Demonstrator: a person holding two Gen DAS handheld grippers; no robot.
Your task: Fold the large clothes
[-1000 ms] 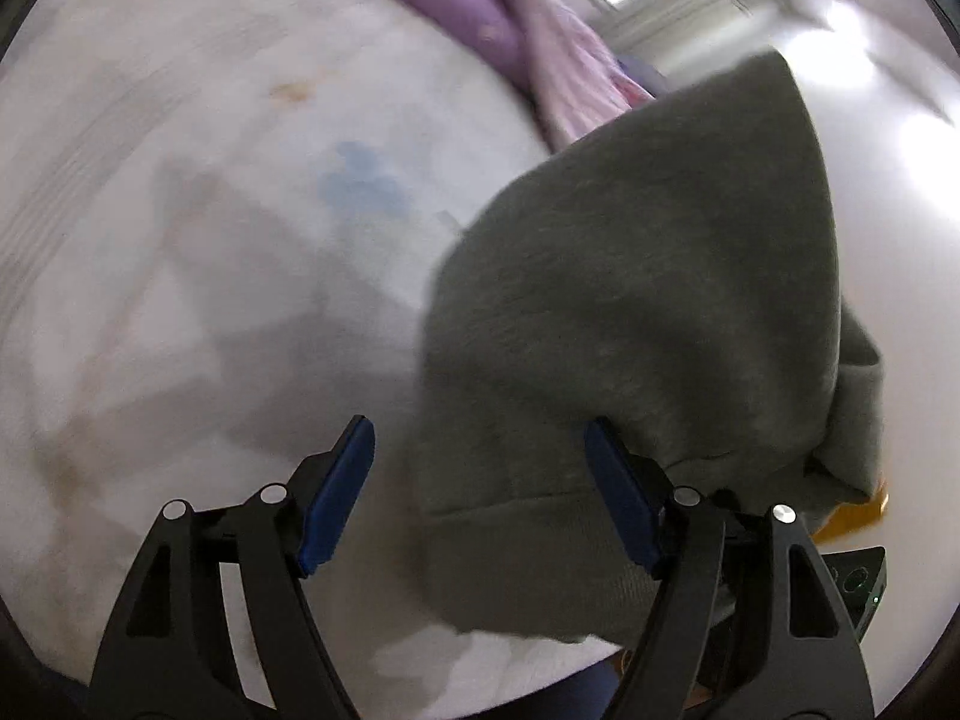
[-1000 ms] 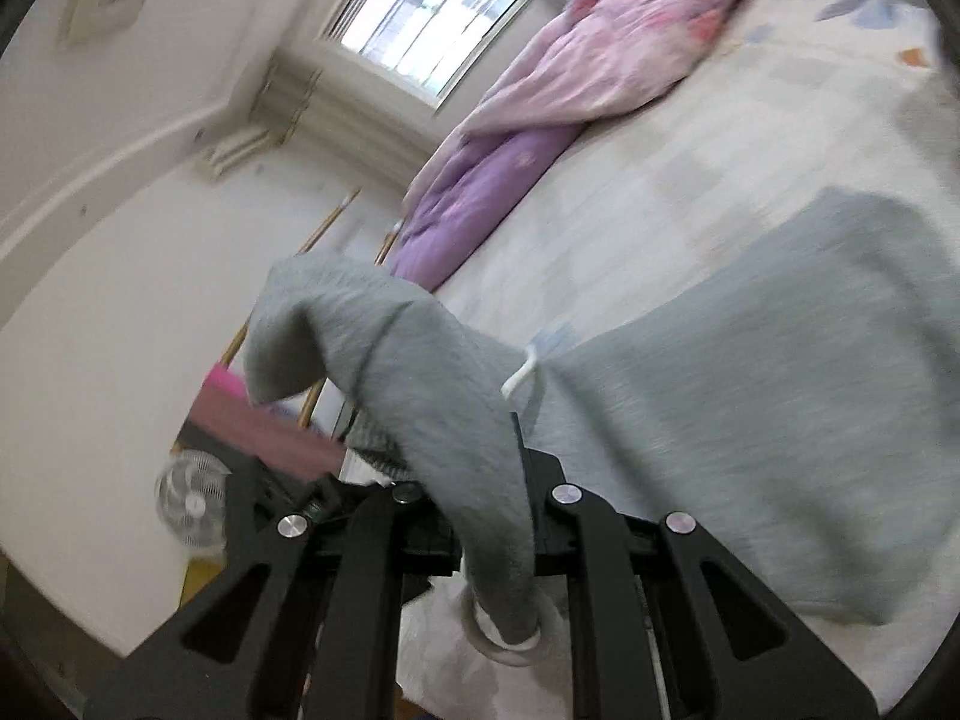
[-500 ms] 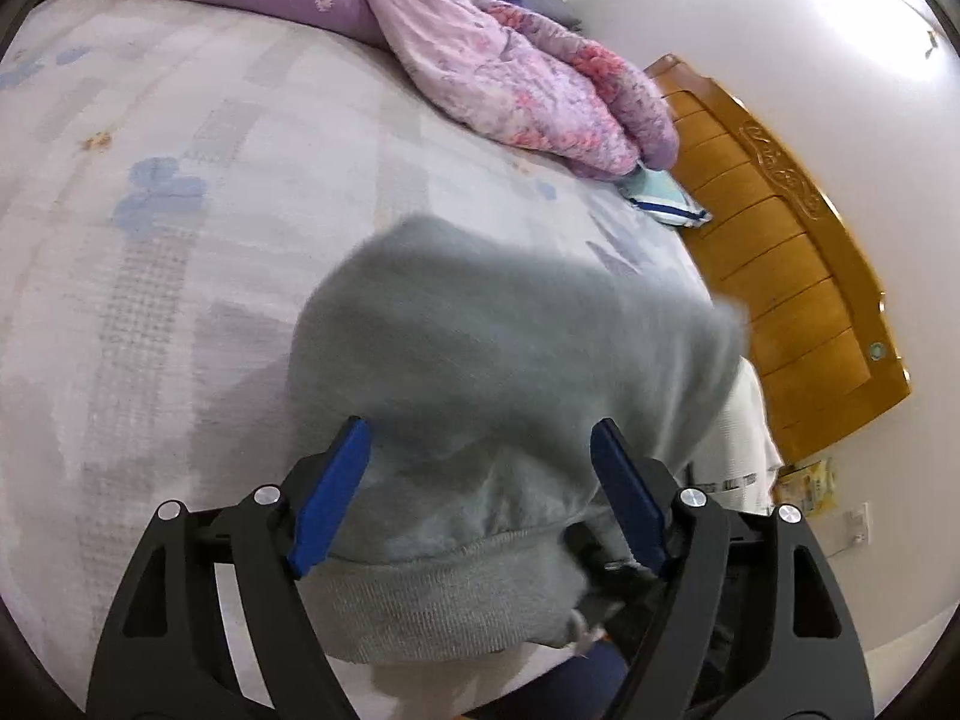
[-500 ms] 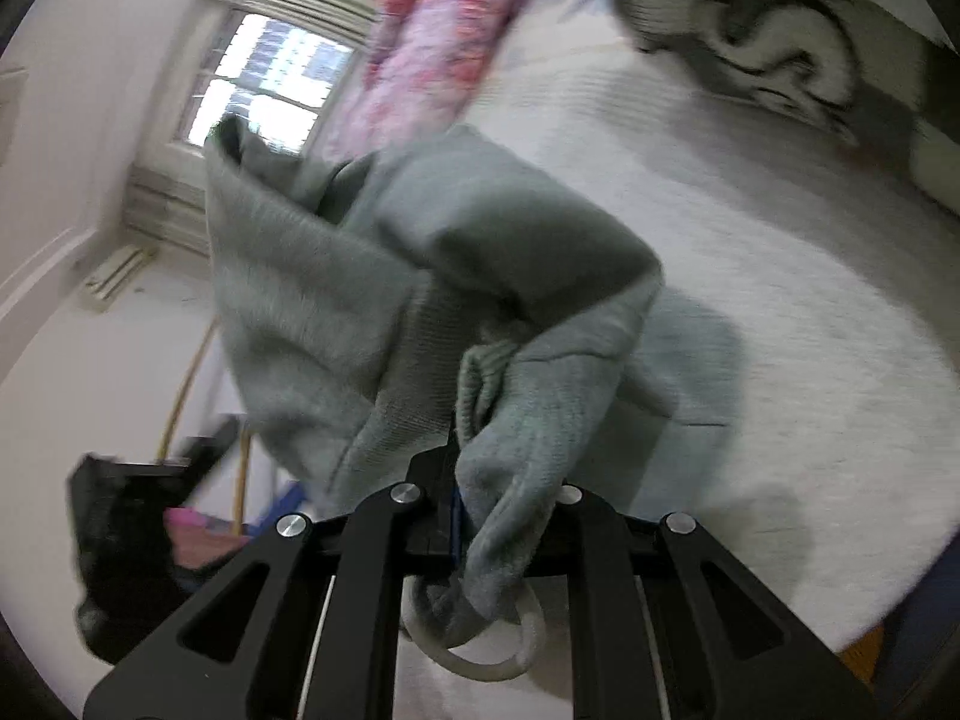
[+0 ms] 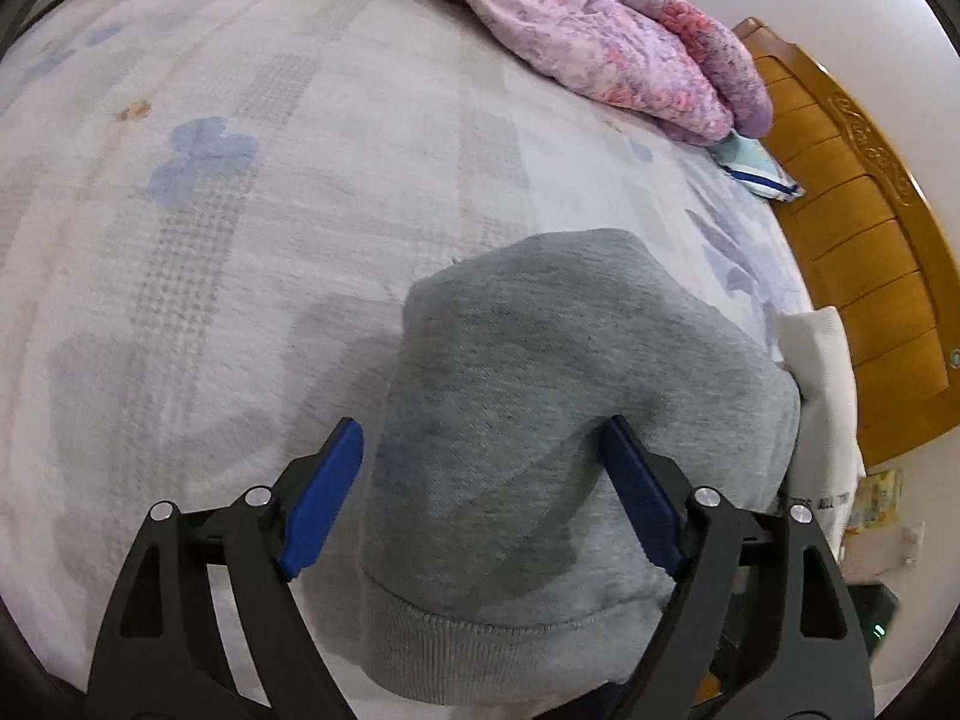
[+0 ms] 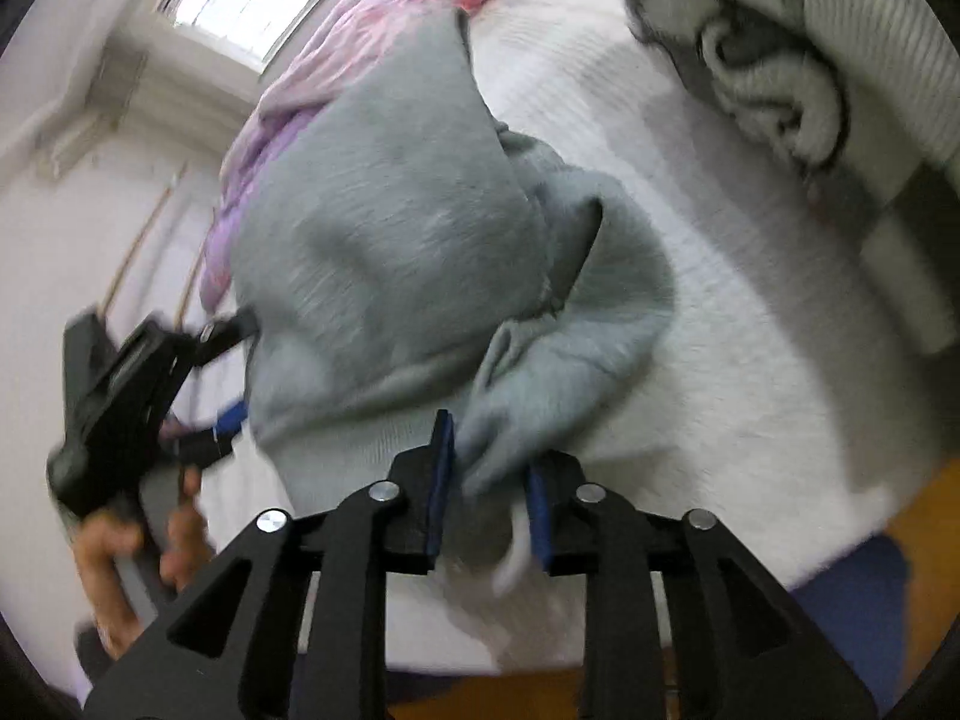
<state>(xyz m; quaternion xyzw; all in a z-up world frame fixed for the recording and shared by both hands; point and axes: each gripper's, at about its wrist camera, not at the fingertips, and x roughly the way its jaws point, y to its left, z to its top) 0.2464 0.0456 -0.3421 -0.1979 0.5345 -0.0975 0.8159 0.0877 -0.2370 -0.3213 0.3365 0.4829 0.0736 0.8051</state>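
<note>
Left wrist view: left gripper (image 5: 480, 498) spread wide, grey sweatshirt (image 5: 558, 432) bunched between its fingers on the bed (image 5: 240, 240), headboard (image 5: 864, 276) beyond. Right wrist view only: right gripper (image 6: 489, 495) narrowed, pinching a sweatshirt fold.

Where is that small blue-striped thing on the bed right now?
In the left wrist view, the blue-striped cloth lies at the bed's far right, just below the pink quilt and beside the wooden headboard.
</note>
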